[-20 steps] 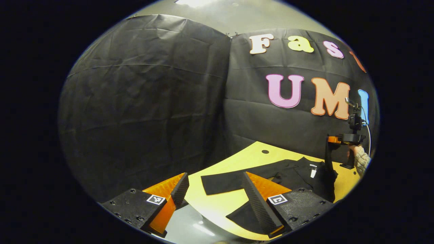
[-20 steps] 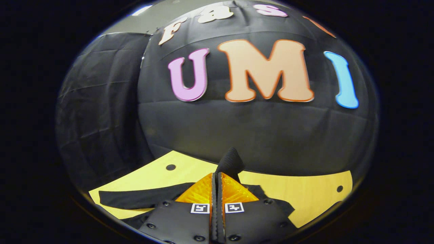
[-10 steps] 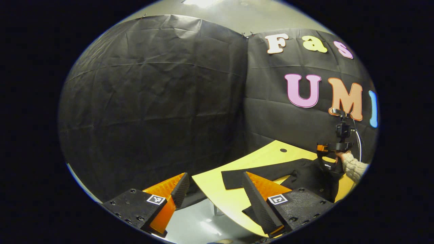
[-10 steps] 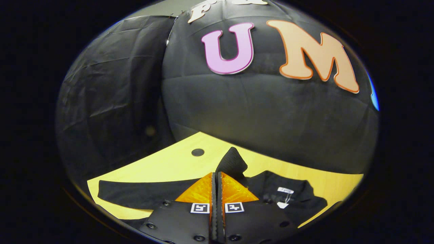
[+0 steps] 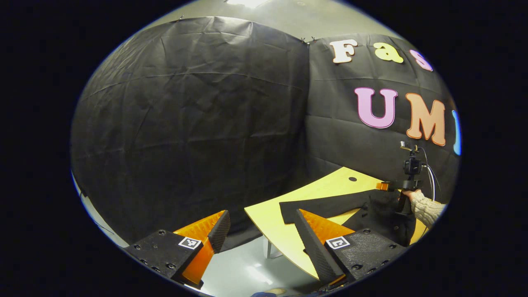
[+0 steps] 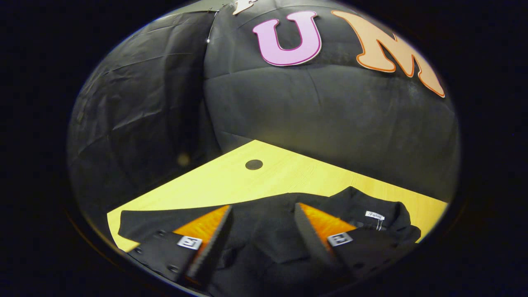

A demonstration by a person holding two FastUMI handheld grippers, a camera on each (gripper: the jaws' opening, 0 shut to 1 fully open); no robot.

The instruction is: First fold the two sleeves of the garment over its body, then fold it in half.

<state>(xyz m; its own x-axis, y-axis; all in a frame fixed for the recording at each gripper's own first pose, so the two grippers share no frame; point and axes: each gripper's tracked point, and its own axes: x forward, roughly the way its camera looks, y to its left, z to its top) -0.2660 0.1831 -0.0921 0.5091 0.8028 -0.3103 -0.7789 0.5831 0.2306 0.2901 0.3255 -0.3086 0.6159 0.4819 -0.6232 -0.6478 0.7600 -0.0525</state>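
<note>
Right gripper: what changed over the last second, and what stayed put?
The right gripper opened and let go of the sleeve it had pinched, lowering it onto the garment. The left gripper stayed open and empty, off the table's edge; the other sleeve stays stretched out flat.

The left gripper [image 5: 260, 231], with orange-and-black wedge-shaped fingers [image 5: 208, 230], is held level with its fingers spread wide apart, gripping nothing. The right gripper [image 6: 262, 227] likewise has its fingers [image 6: 317, 227] parted and empty, tilted downward. In the left gripper view, a hand [image 5: 412, 194] in a cream knitted sleeve [image 5: 427, 206] holds the right gripper's handle.
</note>
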